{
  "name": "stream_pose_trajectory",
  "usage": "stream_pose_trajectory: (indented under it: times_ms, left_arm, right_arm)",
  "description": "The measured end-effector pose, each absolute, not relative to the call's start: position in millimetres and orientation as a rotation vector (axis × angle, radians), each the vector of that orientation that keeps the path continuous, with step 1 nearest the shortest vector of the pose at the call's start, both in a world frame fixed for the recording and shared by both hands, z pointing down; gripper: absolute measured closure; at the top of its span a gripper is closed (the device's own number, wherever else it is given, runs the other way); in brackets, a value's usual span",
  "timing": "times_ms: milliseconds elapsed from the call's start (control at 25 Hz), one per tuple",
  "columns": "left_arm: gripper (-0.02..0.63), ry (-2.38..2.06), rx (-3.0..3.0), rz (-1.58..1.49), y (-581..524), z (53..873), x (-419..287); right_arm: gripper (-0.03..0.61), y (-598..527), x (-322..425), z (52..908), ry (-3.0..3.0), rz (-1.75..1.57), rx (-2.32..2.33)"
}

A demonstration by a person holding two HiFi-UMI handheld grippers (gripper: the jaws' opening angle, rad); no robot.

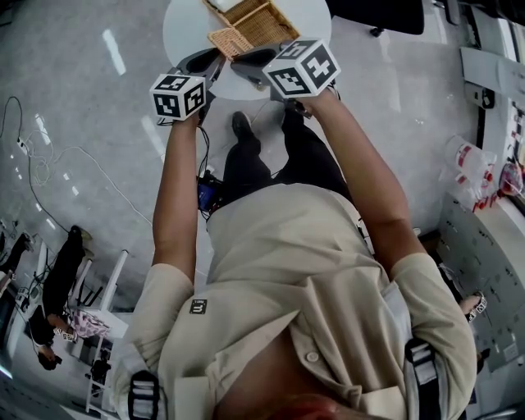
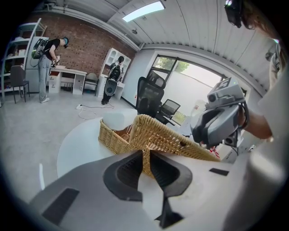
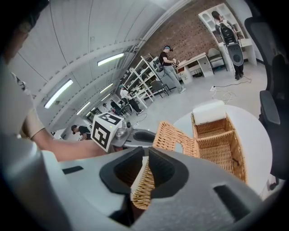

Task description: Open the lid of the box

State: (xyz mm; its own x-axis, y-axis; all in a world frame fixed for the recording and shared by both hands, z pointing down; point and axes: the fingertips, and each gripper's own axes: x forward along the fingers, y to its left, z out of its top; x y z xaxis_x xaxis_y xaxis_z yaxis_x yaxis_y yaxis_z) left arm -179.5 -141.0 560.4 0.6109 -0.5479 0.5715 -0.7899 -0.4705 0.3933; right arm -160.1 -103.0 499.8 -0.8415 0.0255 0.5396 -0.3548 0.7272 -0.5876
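Note:
A wicker box (image 1: 261, 23) stands on a round white table (image 1: 184, 29), with a white block (image 3: 208, 112) in its far end. Its wicker lid (image 1: 230, 41) is swung up and off the box, hanging over the table's near side. My left gripper (image 2: 145, 158) is shut on the lid's (image 2: 169, 137) edge, which runs up between the jaws. My right gripper (image 3: 145, 169) is also shut on the lid (image 3: 174, 137), at another point of its rim. In the head view the left gripper (image 1: 215, 59) and right gripper (image 1: 250, 59) sit side by side at the lid.
Black office chairs (image 2: 151, 92) stand beyond the table. People work at desks by the brick wall (image 2: 47, 58). A cable (image 1: 49, 164) lies on the grey floor to the left. White shelving (image 1: 492, 246) is at the right. My own legs and shoes (image 1: 242, 127) are below the table.

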Motion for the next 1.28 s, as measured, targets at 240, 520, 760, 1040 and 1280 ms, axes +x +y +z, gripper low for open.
stream_pose_trajectory:
  times_ms: [240,520,760,1040,1280]
  left_arm:
    - [0.571,-1.041,2.183,0.505,-134.9,564.4,-181.4]
    - [0.571,-1.028,2.174,0.523,-124.5,565.1,-181.7]
    - [0.571,-1.028,2.175,0.529,-119.9,558.8,-181.5]
    - [0.571,-1.014,2.162,0.569,-115.7,561.5,-186.1]
    - [0.571,-0.986,2.142,0.644,-103.9,573.0,-191.5]
  right_arm:
    - [0.549,-100.1,-157.1,491.6,-2.408,0.951,0.263]
    - [0.555,-89.9,-150.9,482.2,-2.41,0.966,0.277]
    - [0.558,-89.9,-144.7,462.4,-2.435,0.976,0.306]
    - [0.558,-99.3,-139.4,444.1,-2.455,0.953,0.349]
    - [0.558,-102.1,-130.4,436.0,-2.457,0.953,0.397]
